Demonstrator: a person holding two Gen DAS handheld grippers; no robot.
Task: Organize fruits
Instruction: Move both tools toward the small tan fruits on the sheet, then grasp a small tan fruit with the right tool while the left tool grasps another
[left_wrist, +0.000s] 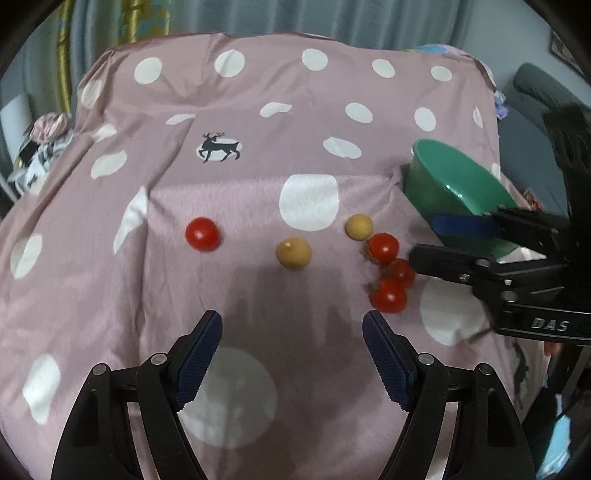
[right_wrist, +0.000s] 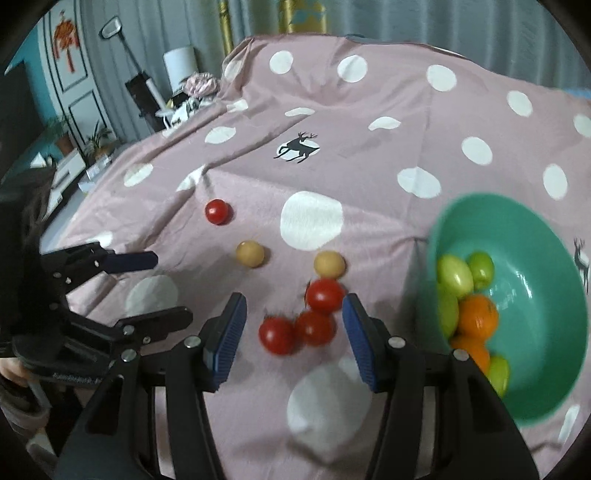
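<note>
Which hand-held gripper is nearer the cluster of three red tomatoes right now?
Right. The right hand-held gripper hangs open over the three clustered tomatoes, which show between its fingers. The left hand-held gripper is open off to the side, over bare cloth.

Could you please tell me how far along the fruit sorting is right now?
Partly done: the green bowl already holds green and orange fruits. Neither gripper holds anything; the right gripper is open around the three clustered tomatoes. A lone tomato and two yellow fruits remain.

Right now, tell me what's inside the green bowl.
The green bowl holds green fruits and two oranges. The right gripper's finger hides the lowest part; the left view hides the inside.
</note>
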